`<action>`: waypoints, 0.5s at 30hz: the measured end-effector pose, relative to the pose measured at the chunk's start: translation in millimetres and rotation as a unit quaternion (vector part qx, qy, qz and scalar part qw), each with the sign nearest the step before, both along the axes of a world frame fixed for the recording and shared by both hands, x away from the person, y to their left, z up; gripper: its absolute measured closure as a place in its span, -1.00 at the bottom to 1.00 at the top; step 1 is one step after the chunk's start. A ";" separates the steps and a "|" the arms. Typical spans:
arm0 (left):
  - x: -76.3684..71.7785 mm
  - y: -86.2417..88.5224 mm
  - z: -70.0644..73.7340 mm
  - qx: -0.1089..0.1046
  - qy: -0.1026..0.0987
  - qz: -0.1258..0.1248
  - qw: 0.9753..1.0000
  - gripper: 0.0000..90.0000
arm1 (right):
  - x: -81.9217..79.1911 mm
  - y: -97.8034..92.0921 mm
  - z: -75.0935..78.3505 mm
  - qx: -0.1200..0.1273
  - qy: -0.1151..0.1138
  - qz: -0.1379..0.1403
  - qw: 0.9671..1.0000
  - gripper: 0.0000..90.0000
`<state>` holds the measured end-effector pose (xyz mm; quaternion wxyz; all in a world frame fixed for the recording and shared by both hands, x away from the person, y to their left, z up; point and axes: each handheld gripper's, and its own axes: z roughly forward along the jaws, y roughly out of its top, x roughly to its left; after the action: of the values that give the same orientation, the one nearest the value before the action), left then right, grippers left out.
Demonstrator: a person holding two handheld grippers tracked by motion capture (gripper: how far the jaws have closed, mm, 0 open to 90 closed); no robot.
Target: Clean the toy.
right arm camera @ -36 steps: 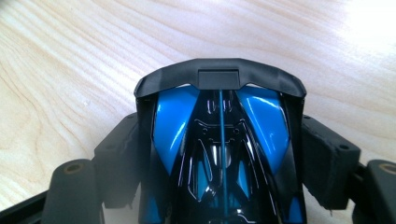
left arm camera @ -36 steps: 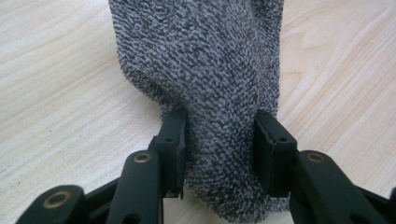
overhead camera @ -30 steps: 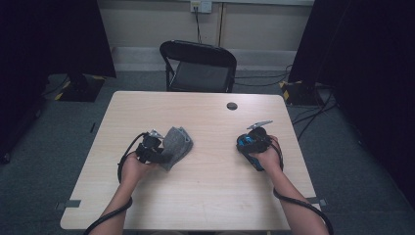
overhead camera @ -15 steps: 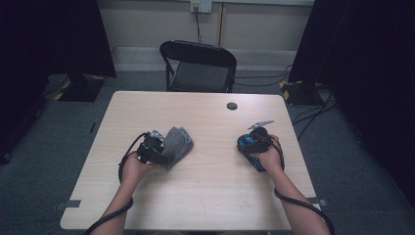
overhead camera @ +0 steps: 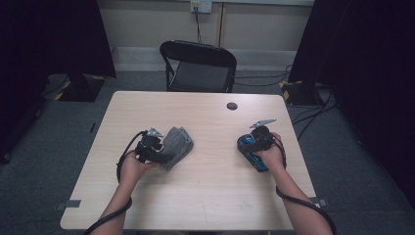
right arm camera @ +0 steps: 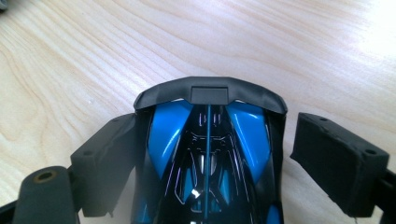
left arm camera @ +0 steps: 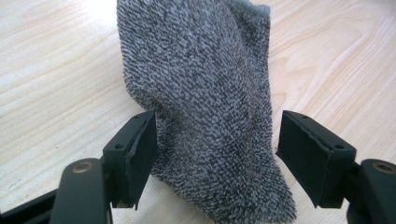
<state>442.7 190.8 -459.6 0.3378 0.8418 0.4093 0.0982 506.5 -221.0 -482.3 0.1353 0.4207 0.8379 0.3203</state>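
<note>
Nothing moved: both tools stay spread, straddling cloth point(left arm camera: 205, 107) and toy car point(right arm camera: 208, 154).

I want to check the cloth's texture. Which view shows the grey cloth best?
The left gripper view: the grey cloth lies close up between open jaws, its looped pile sharp. The high view shows it small and folded beside the left gripper.

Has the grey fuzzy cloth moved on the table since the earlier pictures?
No. The grey fuzzy cloth lies at the same spot, judged against the small black round disc on the wooden table.
</note>
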 end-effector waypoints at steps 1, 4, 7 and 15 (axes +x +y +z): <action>-0.6 -0.2 0.9 -0.002 -0.003 0.004 1.000 -0.38 | -0.3 -0.8 1.3 0.003 0.000 -0.001 1.000 -0.69; -1.3 0.2 5.1 -0.003 -0.007 0.005 1.000 -0.45 | -1.8 -4.4 7.2 0.010 -0.002 -0.004 1.000 -0.69; -2.3 0.4 7.8 -0.009 -0.014 0.005 1.000 -0.50 | -3.0 -6.1 12.8 0.008 -0.009 -0.001 1.000 -0.69; -5.2 1.7 14.0 0.001 -0.029 0.012 1.000 -0.62 | -9.4 -3.3 23.4 0.012 -0.019 0.011 1.000 -0.70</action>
<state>437.5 192.5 -445.6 0.3471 0.8342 0.4093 0.1270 497.1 -224.3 -458.9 0.1428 0.4071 0.8359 0.3393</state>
